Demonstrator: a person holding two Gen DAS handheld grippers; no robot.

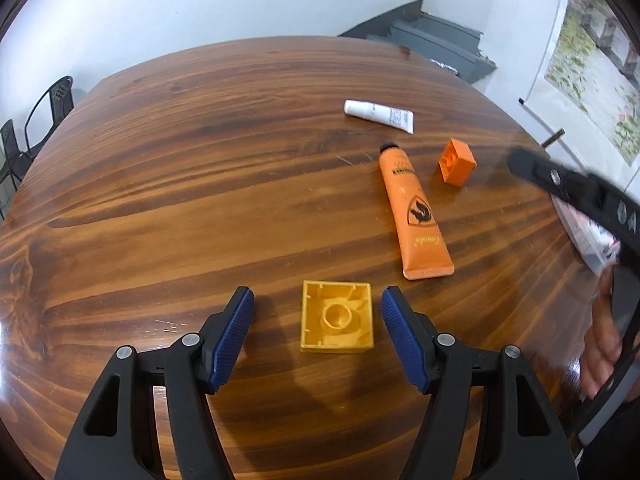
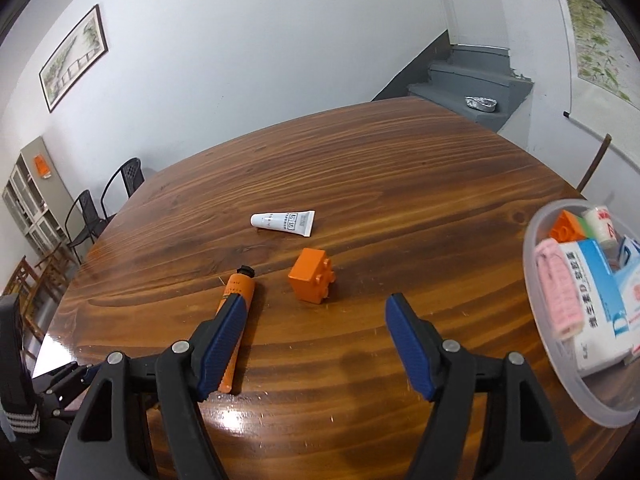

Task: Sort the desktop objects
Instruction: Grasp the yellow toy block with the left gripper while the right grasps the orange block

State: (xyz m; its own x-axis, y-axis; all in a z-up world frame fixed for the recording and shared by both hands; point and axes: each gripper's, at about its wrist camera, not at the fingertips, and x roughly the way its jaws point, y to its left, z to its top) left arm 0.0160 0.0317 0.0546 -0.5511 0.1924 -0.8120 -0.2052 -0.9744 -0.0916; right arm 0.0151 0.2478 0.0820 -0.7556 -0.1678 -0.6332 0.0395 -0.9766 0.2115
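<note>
Two tubes, white (image 1: 378, 116) and orange (image 1: 416, 213); two blocks, orange (image 1: 457, 162), yellow (image 1: 337, 317); both grippers, left (image 1: 318, 330), right (image 2: 320, 340), spread.

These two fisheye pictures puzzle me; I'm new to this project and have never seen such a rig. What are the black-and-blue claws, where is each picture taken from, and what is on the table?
The claws are two-finger grippers that a person holds, one in each hand, with no robot arm. Each carries a camera looking forward along its fingers. One picture comes from the left gripper, the other from the right gripper. Both are open and hold nothing. On the wooden table lie a yellow block with its hollow side up between the left fingers, an orange tube, a white tube and an orange block. At the right stands a clear container already holding boxes and small items.
</note>
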